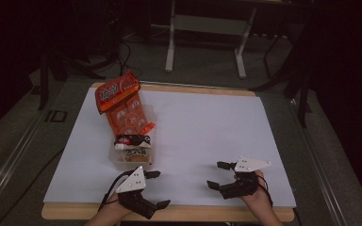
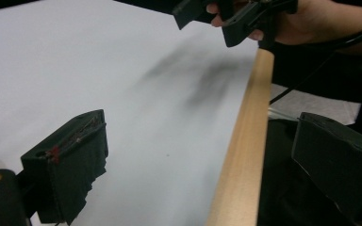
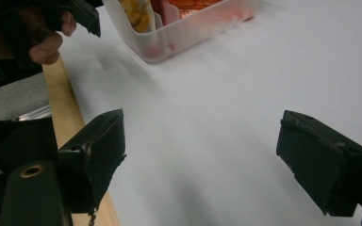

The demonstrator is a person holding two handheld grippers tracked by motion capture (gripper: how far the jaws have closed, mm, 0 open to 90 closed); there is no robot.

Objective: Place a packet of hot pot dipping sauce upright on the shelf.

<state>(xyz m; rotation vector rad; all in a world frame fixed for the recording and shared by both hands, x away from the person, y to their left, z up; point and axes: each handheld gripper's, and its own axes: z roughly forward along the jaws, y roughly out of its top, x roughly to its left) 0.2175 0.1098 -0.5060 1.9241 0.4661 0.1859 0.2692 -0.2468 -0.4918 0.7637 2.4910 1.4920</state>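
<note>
Where high view shows orange packets (image 1: 122, 101), right gripper view blurs them

A lab-like recording room: a wooden table (image 1: 169, 214) covered with a white sheet (image 1: 207, 136), dark grey carpet, cables on the floor, white desk legs (image 1: 170, 42) at the far side.

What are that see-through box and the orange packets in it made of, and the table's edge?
The box looks like clear, slightly frosted plastic: its contents show through its wall. The orange packets seem glossy printed film, crinkled and catching light. The table's edge looks like pale, smooth wood under a matte white sheet, maybe paper.
</note>
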